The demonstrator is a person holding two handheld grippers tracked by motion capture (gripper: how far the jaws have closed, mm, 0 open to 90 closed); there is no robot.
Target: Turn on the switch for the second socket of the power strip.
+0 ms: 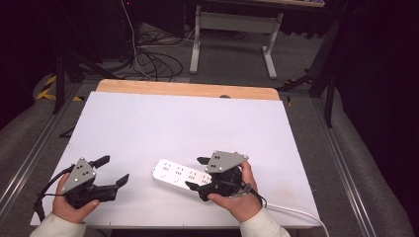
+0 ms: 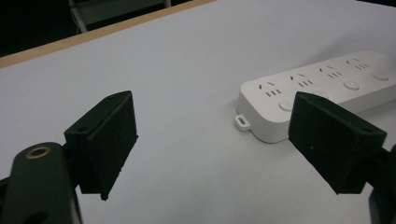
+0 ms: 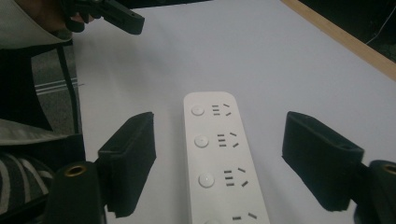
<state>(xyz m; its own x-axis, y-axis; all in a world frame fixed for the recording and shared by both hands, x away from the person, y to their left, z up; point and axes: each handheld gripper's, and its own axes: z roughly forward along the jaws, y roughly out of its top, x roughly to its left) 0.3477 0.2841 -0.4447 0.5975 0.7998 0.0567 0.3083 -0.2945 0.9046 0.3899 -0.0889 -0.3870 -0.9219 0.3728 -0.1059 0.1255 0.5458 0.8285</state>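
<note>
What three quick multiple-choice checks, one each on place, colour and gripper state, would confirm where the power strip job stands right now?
1. Where does the power strip lie?
A. on the white table sheet, near its front edge
B. on the floor
C. on the bare wooden strip at the far edge

2. What colour is the power strip?
A. black
B. white
C. orange

3. How does the right gripper stand?
A. shut on the power strip
B. shut on nothing
C. open, fingers either side of the power strip

Answers: 1 A, the high view shows it on the sheet by the hands. 2 B, its casing is white. 3 C, the right gripper view shows gaps beside both fingers.
</note>
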